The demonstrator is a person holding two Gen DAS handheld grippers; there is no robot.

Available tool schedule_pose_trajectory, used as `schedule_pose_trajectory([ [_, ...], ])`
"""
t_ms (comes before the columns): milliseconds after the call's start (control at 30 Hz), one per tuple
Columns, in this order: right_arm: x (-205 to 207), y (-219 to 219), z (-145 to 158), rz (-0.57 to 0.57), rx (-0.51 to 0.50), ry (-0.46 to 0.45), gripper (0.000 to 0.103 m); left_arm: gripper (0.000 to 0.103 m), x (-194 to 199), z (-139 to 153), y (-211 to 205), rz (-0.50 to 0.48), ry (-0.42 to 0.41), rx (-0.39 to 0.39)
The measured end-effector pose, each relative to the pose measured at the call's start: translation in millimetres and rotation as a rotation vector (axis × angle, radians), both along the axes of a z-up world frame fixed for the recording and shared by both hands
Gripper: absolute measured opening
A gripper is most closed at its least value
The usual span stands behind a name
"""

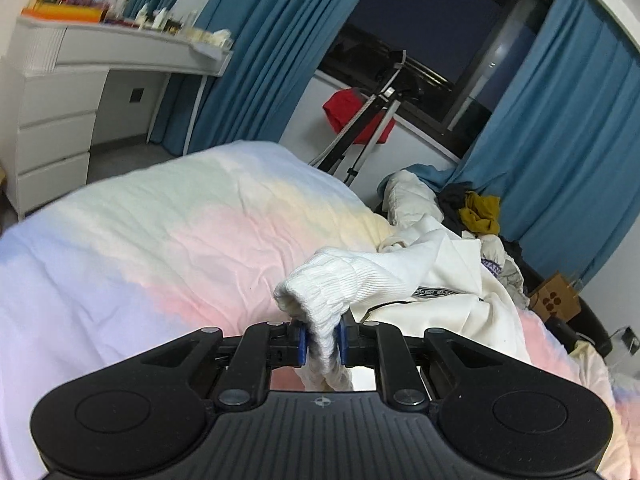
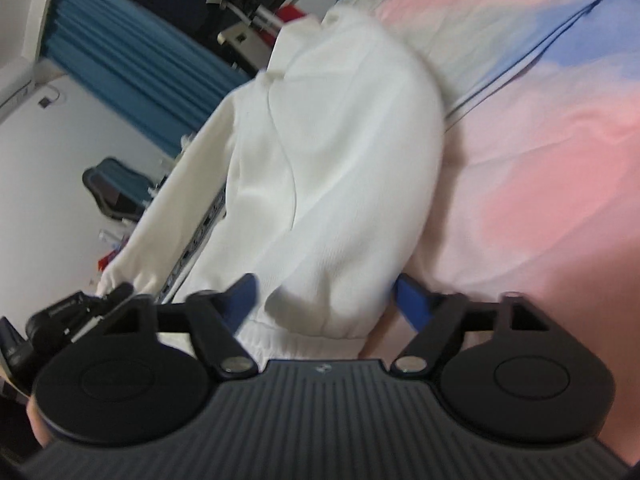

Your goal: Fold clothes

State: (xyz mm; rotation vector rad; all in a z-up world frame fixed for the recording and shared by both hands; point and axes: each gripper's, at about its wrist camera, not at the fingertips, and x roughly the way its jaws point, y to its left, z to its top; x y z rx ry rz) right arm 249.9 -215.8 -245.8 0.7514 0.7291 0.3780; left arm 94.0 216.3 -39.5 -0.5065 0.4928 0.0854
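The bed cover (image 1: 160, 240) is bare and flat on the left side of the left wrist view, so a hand could slide there freely. On the right, a pile of clothes (image 1: 472, 216) blocks the way. A metal stand (image 1: 360, 152) leans just past the bed's far edge. In the right wrist view the white sweater (image 2: 332, 168) fills the middle, and the pink cover (image 2: 540, 200) beside it is open
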Motion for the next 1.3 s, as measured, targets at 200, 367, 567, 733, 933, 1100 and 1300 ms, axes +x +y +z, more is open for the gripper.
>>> schedule_pose_trajectory([
  [200, 5, 15, 0, -0.013, -0.074, -0.088, 0.056, 0.016, 16, -9, -18, 0.014, 0.025, 0.087],
  [367, 3, 21, 11, 0.016, -0.009, -0.063, 0.037, 0.015, 31, 16, -36, -0.023, -0.007, 0.163],
  [567, -22, 53, 51, 0.088, 0.044, -0.138, 0.019, 0.014, 36, 71, 12, 0.032, -0.066, 0.102],
  [733, -39, 125, 74, 0.218, 0.164, -0.187, 0.016, 0.014, 41, 131, 75, 0.099, -0.084, 0.126],
  [933, -35, 247, 78, 0.52, 0.245, -0.196, 0.016, 0.014, 58, 165, 148, 0.218, -0.037, 0.316],
  [1100, -2, 329, 48, 0.685, 0.11, -0.111, 0.016, 0.014, 82, 91, 196, 0.268, 0.142, 0.409],
  [1300, 20, 349, 9, 0.763, 0.014, 0.006, 0.016, 0.018, 74, 19, 219, 0.271, 0.198, 0.388],
])
